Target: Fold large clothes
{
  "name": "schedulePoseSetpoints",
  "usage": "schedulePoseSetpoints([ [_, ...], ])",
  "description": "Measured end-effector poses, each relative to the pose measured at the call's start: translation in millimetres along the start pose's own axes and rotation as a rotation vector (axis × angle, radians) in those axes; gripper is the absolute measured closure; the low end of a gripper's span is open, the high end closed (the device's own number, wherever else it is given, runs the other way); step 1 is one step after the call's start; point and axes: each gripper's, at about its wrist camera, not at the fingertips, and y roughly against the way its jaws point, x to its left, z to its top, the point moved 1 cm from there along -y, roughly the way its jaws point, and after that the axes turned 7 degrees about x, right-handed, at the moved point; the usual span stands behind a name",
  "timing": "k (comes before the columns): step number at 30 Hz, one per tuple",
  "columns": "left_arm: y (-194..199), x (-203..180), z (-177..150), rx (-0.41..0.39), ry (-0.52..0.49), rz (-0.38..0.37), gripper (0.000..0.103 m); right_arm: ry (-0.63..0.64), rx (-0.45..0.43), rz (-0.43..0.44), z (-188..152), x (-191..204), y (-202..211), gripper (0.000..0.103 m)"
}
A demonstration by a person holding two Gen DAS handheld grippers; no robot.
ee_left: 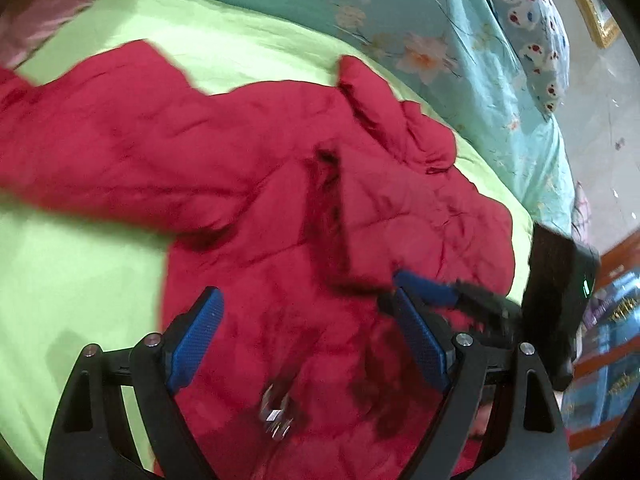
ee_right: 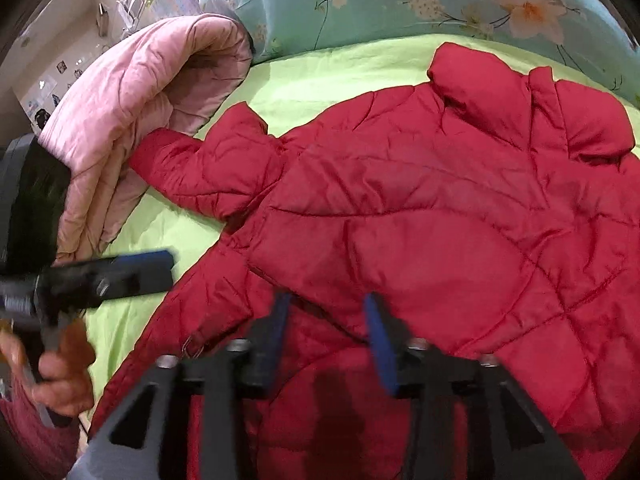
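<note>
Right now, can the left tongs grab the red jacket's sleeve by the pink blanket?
Probably yes: the left tongs are open above the red jacket, and nothing covers the sleeve beside the pink blanket.

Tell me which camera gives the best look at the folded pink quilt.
The right wrist view: the pink quilt shows nearly whole there, rolled at the edge of the green sheet beside a sleeve of the red jacket. The left wrist view catches only a blurred corner of it at the frame's top left.
</note>
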Motion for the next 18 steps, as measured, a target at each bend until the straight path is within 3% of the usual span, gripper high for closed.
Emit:
schedulePoseSetpoints([
  [7, -49, -23, 35, 0.107, -0.051, -0.017, 0.016, -0.055, 0.003, 0.004, -24, -11, 23, 0.057],
  [10, -57, -32, 39, 0.104, -0.074, -0.020, 0.018, -0.107, -0.021, 0.007, -40, -21, 43, 0.056],
  [11, -58, -36, 40, 0.094, -0.089, -0.017, 0.033, -0.116, -0.027, 0.006, -44, -23, 47, 0.055],
  [12, -60, -40, 40, 0.093, -0.103, -0.014, 0.060, -0.136, -0.042, 0.000, -50, -29, 56, 0.055],
  [13, -62, -42, 40, 0.096, -0.111, -0.003, 0.069, -0.153, -0.053, -0.009, -54, -35, 63, 0.055],
  [15, -60, -41, 40, 0.074, -0.120, 0.001, 0.086, -0.192, -0.080, -0.025, -58, -46, 78, 0.055],
  [18, -38, -39, 38, 0.001, -0.146, 0.076, 0.090, -0.244, -0.136, -0.056, -62, -61, 104, 0.056],
])
